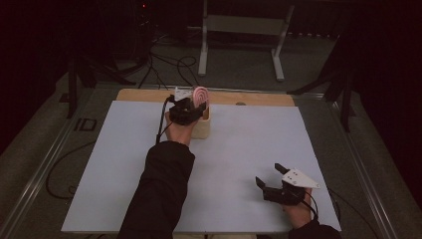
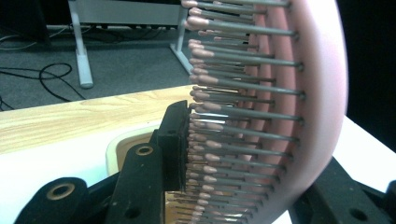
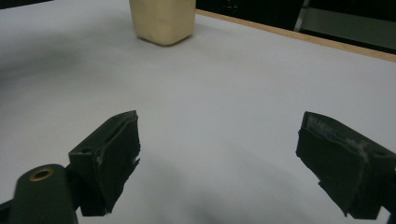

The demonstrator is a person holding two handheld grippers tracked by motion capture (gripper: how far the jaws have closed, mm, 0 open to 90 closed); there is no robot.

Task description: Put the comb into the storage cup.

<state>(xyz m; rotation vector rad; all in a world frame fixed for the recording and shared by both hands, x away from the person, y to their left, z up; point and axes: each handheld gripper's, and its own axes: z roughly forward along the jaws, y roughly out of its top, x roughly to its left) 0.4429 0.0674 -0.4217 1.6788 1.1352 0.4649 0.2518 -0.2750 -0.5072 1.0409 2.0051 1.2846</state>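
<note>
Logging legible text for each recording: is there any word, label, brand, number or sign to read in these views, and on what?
None: no readable text stands on anything here.
Pink hairbrush: bare, no brand or label on the side that shows.
Cream container: plain wall, no print.
White table cover: blank.
Red light at the dark back: a glow, no characters readable.

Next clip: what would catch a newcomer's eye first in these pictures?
The pink hairbrush with grey, pink-tipped bristles stands out, clamped in the left gripper above the cream-coloured container at the far side of the white table top. Next comes the right gripper at the near right, resting low with its jaws wide open and nothing between them.
</note>
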